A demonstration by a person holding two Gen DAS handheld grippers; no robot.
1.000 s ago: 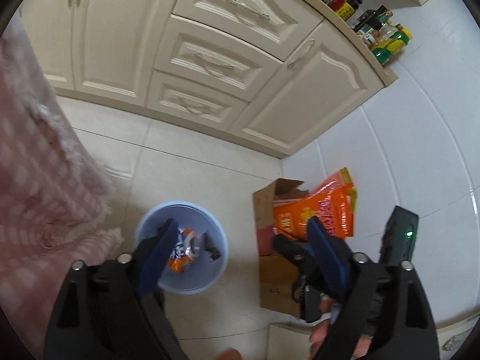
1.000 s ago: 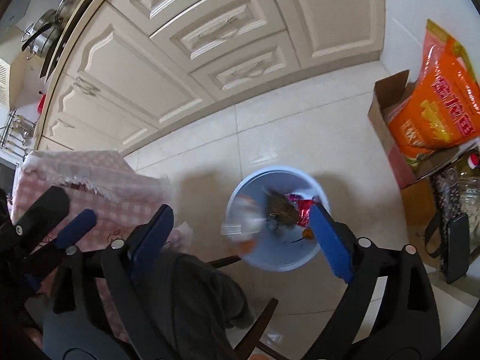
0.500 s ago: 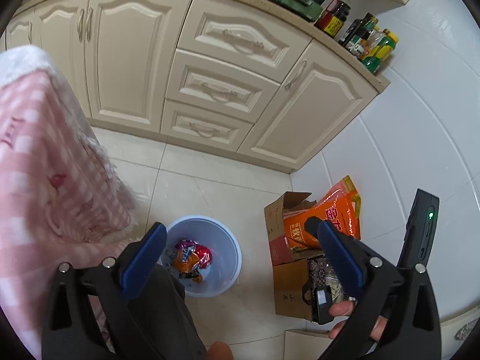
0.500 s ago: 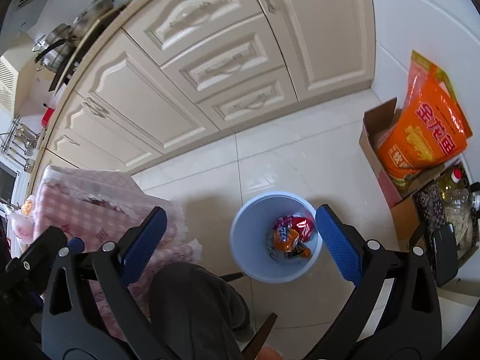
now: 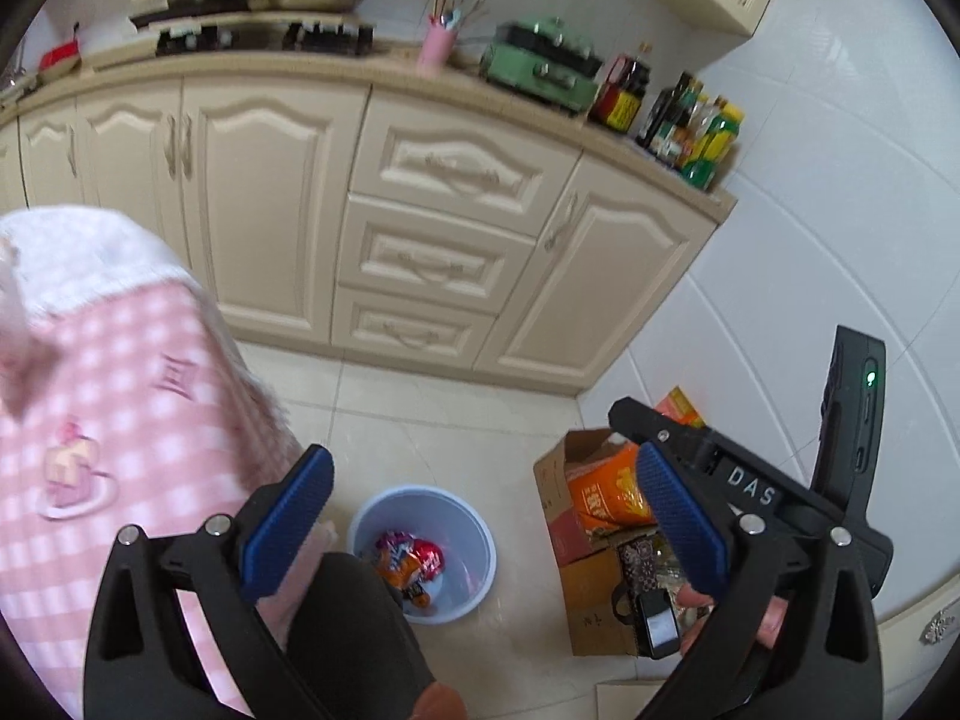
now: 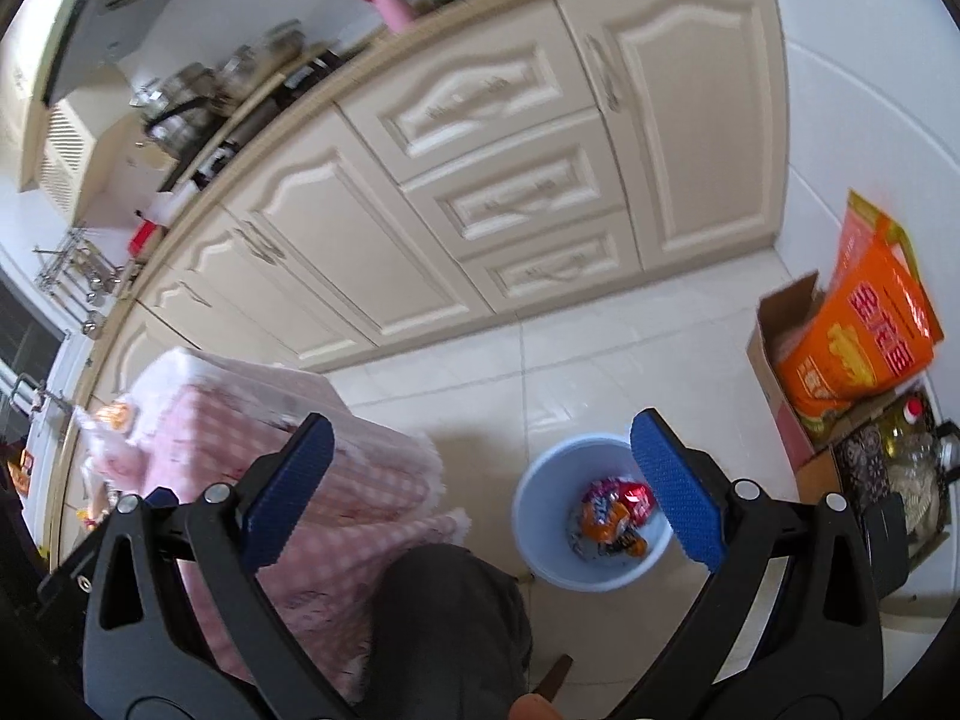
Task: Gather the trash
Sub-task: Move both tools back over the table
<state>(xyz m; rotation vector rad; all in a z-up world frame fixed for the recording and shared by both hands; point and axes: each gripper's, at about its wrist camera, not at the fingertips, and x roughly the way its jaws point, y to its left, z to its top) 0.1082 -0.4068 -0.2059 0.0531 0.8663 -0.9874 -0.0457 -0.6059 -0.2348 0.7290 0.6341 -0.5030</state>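
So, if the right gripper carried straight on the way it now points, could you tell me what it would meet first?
Probably the bare floor tiles in front of the cabinet drawers. The right gripper is open and empty, and the blue bin lies below that line, though depth is unclear.

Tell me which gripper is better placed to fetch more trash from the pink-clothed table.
Probably left. The left gripper hangs open and empty with the pink tablecloth filling its left side; the right gripper, also open, sits nearer the blue bin. Any remaining trash is blurred.
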